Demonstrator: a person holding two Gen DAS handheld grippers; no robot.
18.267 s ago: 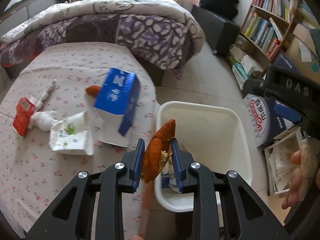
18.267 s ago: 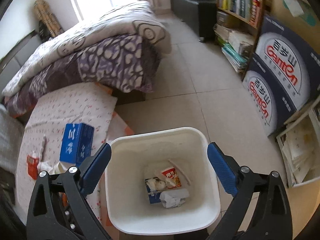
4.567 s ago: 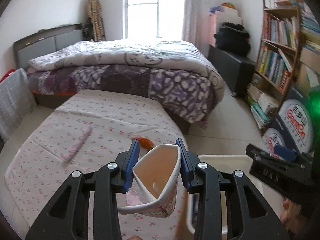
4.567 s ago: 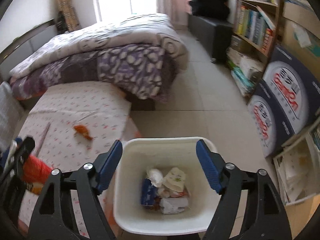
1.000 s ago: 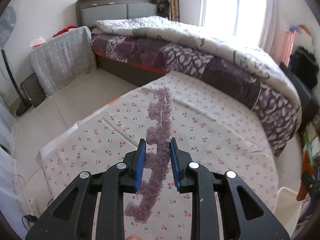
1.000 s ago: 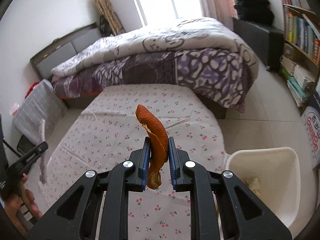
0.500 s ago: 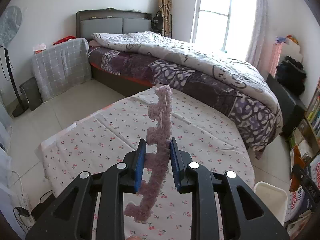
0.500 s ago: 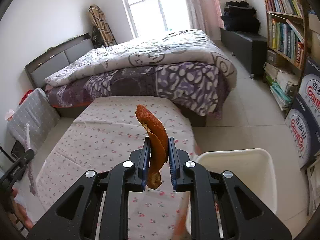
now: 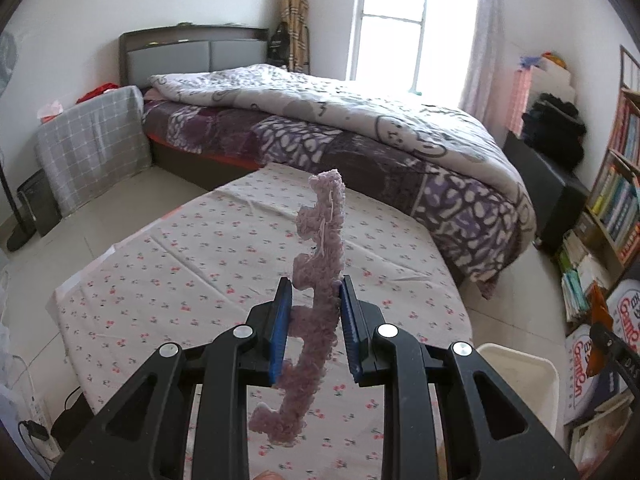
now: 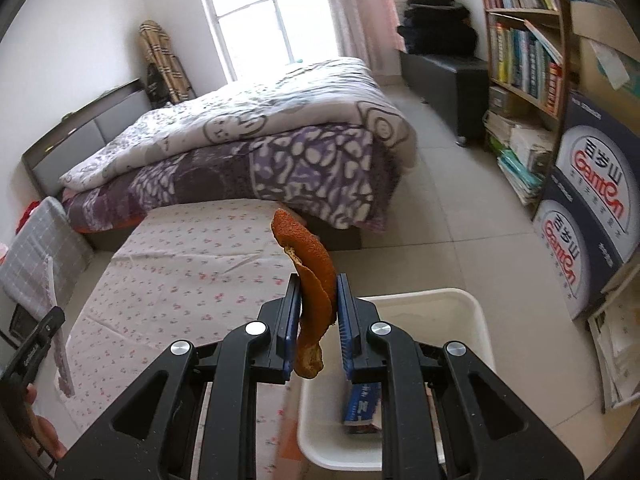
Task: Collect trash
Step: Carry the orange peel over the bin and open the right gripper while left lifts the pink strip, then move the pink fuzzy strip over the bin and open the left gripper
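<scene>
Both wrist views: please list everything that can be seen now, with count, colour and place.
Bin: one, white, on floor beside the mat.
Blue carton: one, inside the bin.
Peel: one, orange, between right gripper's fingers.
Strip: one, fuzzy, pink-purple, between left gripper's fingers.
Mat: one, white with red flowers, on floor by the bed.
Bed: one, purple-and-white quilt, behind the mat.
Bookshelf: one, wooden, right wall.
Boxes: two, dark blue, under the bookshelf.
Left gripper: black, blue pads, shut on strip.
Right gripper: black, blue pads, shut on peel.

Both wrist views overlook floral sheet point(image 9: 192, 264), bin point(image 10: 476, 320).
</scene>
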